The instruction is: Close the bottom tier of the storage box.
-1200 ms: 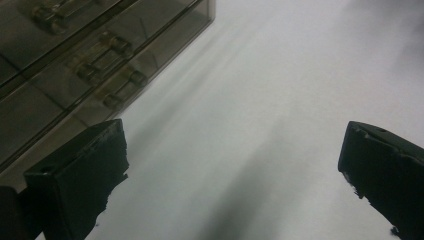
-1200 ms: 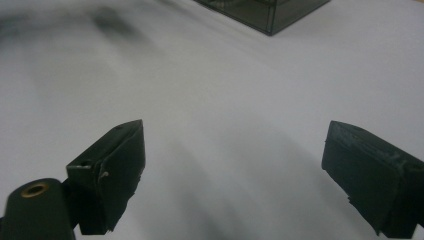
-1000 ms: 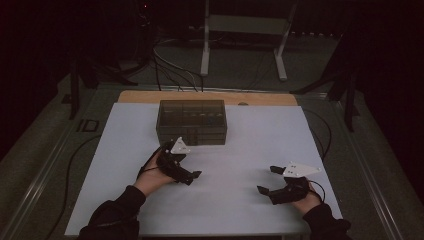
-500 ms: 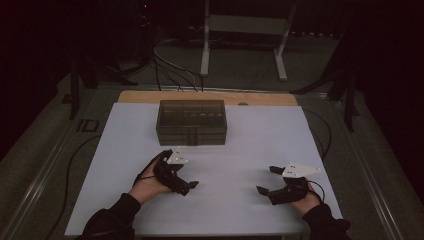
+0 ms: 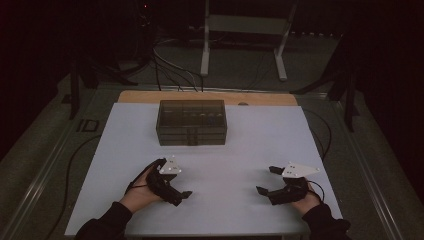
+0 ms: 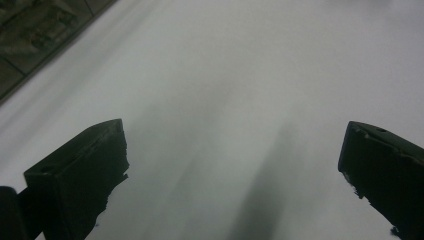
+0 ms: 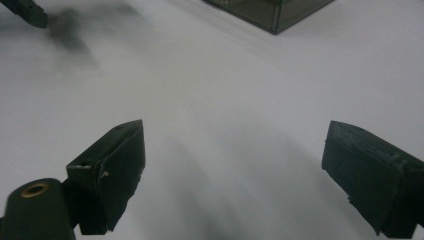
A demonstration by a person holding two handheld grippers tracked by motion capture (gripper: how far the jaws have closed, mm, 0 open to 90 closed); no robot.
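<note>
The main risk from here is a clumsy approach to the smoked, see-through box (image 5: 192, 122): it sits alone on the smooth white desk (image 5: 250, 150), so a push from one side only would likely slide or turn it rather than grip it, and its glossy walls could slip between hard fingers. The dim light also makes its edges hard to judge. In the high view the box sits in the upper middle of the frame, with the left gripper (image 5: 175, 180) at lower left and the right gripper (image 5: 265, 180) at lower right, both well apart from it. Each has its fingers spread wide with nothing between them. The box's corner shows at the top right of the right gripper view (image 7: 270, 12), far beyond the fingers (image 7: 107, 170).
</note>
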